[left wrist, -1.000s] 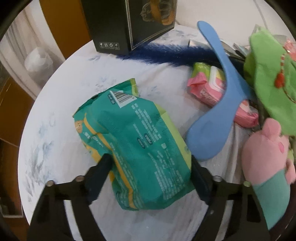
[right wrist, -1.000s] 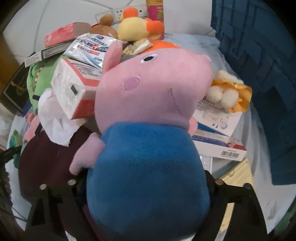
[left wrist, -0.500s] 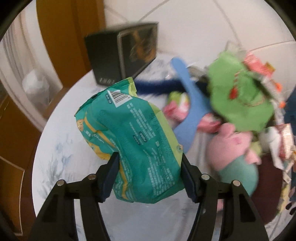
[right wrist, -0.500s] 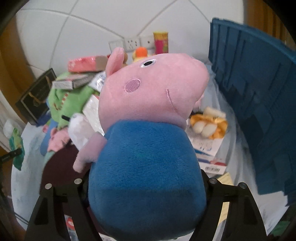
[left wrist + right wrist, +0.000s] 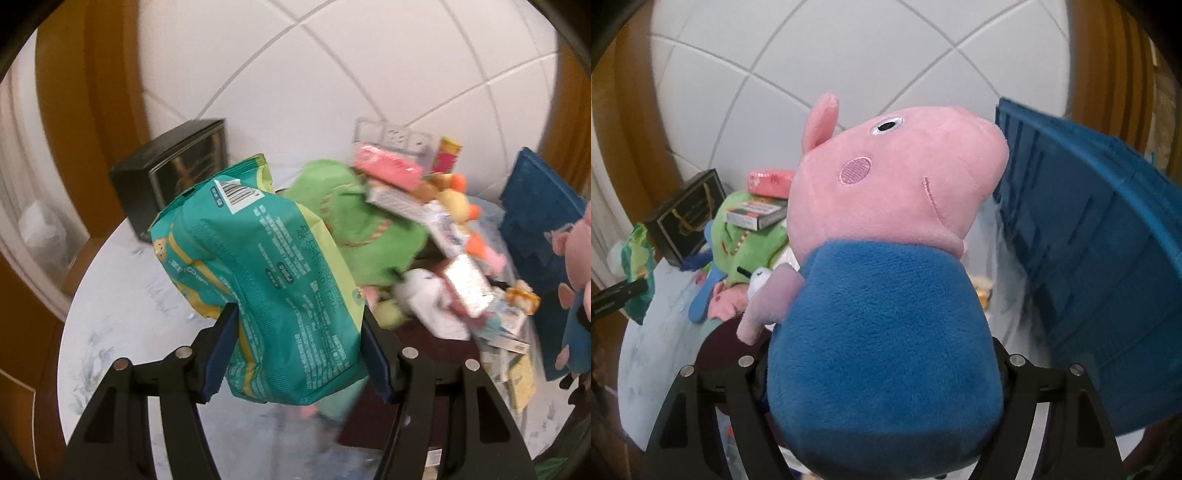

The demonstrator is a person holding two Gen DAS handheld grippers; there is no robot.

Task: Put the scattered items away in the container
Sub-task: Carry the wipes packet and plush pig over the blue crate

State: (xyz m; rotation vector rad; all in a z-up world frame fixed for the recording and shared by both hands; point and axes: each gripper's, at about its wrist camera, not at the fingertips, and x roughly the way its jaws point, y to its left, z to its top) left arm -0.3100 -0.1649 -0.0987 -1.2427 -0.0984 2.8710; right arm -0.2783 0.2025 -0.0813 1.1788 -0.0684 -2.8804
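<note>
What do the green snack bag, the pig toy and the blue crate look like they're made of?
Green snack bag: thin glossy printed plastic film, going by its creases and sheen. Pig toy: soft plush fabric with a fuzzy nap and stitched features. Blue crate: rigid, probably moulded plastic, with ribbed walls.

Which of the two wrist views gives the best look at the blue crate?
The right wrist view: the blue crate fills its right side, ribbed wall and top rim plain, beside the plush pig that the right gripper holds. The left wrist view shows only a smaller dark-blue piece behind the pile.
</note>
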